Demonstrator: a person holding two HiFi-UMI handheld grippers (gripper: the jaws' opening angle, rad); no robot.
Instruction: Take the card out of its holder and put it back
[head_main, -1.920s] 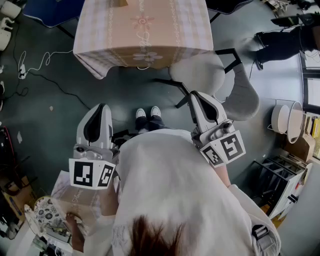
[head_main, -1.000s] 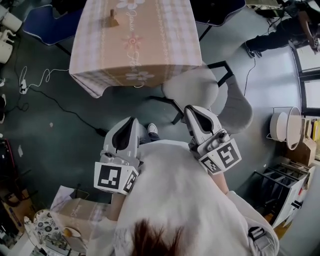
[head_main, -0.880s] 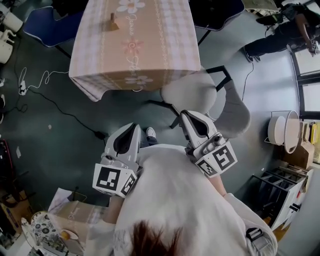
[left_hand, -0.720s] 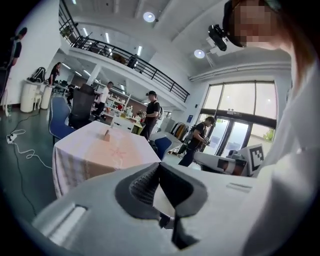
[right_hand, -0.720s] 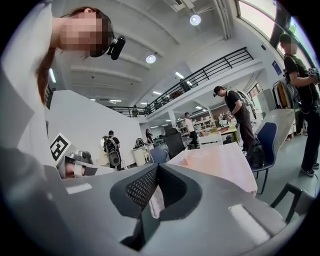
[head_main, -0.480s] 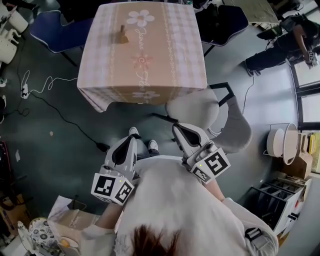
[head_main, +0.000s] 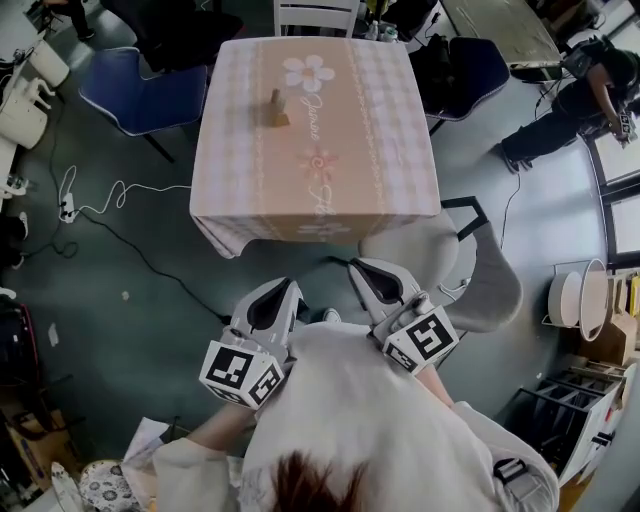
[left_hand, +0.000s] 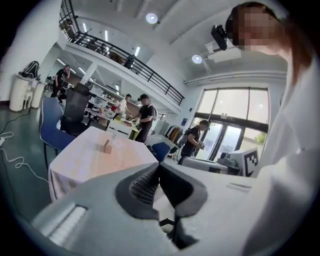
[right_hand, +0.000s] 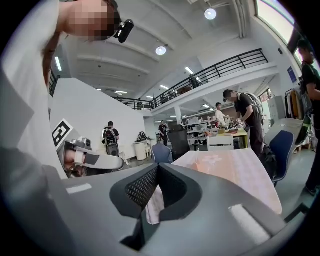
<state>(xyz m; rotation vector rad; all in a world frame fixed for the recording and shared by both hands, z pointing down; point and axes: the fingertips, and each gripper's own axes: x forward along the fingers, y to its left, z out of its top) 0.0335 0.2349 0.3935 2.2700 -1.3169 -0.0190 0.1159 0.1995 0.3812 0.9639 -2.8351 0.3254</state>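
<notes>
Left tongs (head_main: 279, 292) and right tongs (head_main: 371, 279) closed, empty, held at chest; table (head_main: 350, 150) now fuller in frame than a second ago, so approach under way, with apparent card holder (head_main: 276, 110) untouched.

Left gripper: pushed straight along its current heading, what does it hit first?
Probably the table, at its cloth-draped near side. The left gripper, jaws shut and empty, points toward it with nothing visible in between. Height is unclear, so it could pass over the edge instead.
</notes>
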